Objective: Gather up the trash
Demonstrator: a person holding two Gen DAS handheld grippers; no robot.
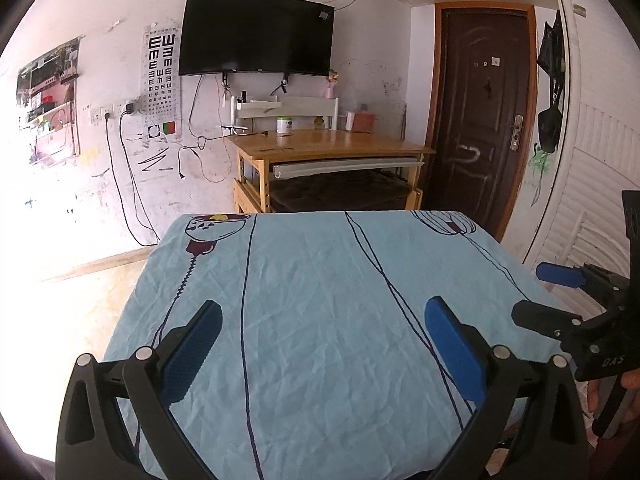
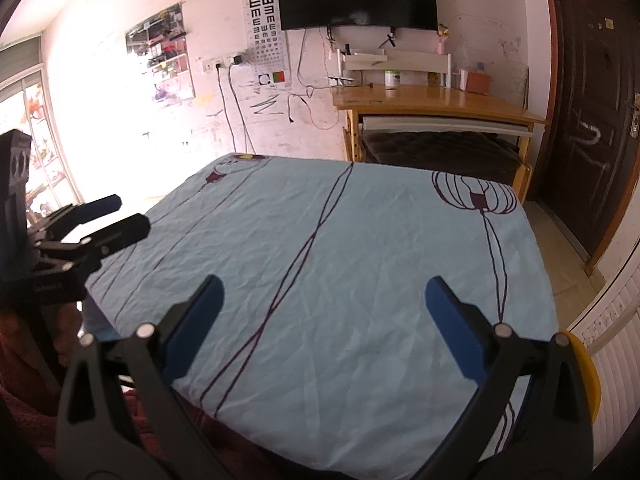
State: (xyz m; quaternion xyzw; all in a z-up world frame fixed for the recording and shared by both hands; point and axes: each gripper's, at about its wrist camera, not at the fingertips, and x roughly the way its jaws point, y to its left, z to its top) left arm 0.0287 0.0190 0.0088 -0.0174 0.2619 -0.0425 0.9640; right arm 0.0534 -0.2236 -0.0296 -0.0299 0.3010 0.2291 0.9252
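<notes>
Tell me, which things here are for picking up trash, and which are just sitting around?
For the job: left gripper, open; right gripper, open; blue tablecloth, with no trash showing on it.

Just around: TV, eye chart, wooden desk, white tub, brown door.

Table (image 1: 132,320), covered by wrinkled light-blue cloth (image 1: 320,300) with dark line drawings

Lived-in home room, domestic use. Evidence: table under a light-blue printed cloth (image 1: 320,320) in the foreground; at 12 o'clock a wall-mounted television (image 1: 256,36) above a wooden desk (image 1: 328,144); at 11 o'clock an eye chart (image 1: 161,80) on a scribbled wall; at 1 o'clock a dark entry door (image 1: 482,120).
</notes>
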